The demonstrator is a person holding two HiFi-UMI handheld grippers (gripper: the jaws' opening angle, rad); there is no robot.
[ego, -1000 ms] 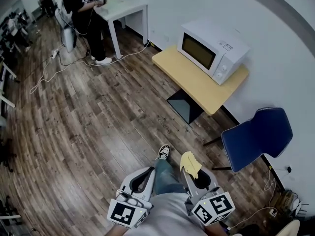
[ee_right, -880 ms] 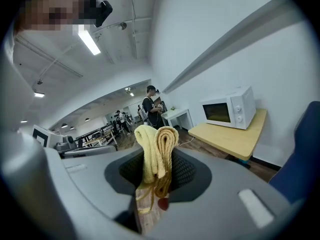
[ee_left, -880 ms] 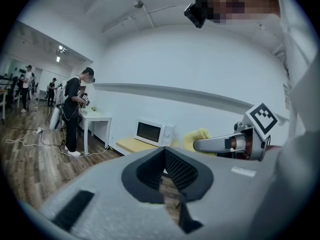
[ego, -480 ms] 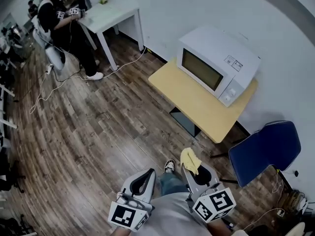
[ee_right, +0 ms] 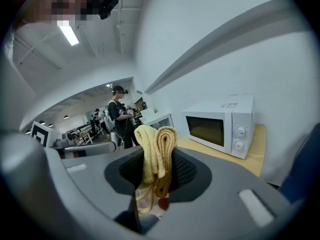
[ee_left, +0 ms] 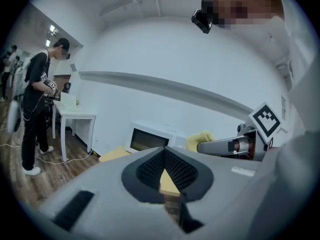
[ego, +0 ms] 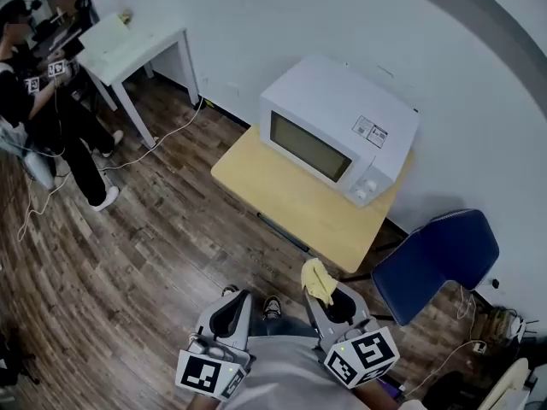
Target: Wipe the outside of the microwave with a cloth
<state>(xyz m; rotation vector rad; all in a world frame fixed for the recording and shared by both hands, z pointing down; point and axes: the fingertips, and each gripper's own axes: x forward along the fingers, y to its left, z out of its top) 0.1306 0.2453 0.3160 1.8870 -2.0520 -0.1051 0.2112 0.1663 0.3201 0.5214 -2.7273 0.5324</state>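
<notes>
A white microwave [ego: 338,131] with a dark door window stands on a light wooden table [ego: 282,207] against the wall; the right gripper view shows the microwave [ee_right: 220,126] ahead to the right. My right gripper [ego: 320,293] is held low near my body, short of the table's near edge, shut on a folded yellow cloth [ego: 316,280]. The cloth [ee_right: 156,151] sticks up between the jaws. My left gripper [ego: 234,301] is beside it, its jaws closed with nothing in them. From the left gripper [ee_left: 163,151] view, the microwave [ee_left: 150,139] lies straight ahead.
A blue chair [ego: 436,259] stands right of the table, close to my right gripper. A person [ego: 43,118] stands at the far left by a white table [ego: 128,45]. Cables [ego: 154,148] trail over the wooden floor [ego: 128,254].
I have walked closer to the microwave; it and its table look larger and sit further left in the head view. Both grippers keep their pose, the cloth still held.
</notes>
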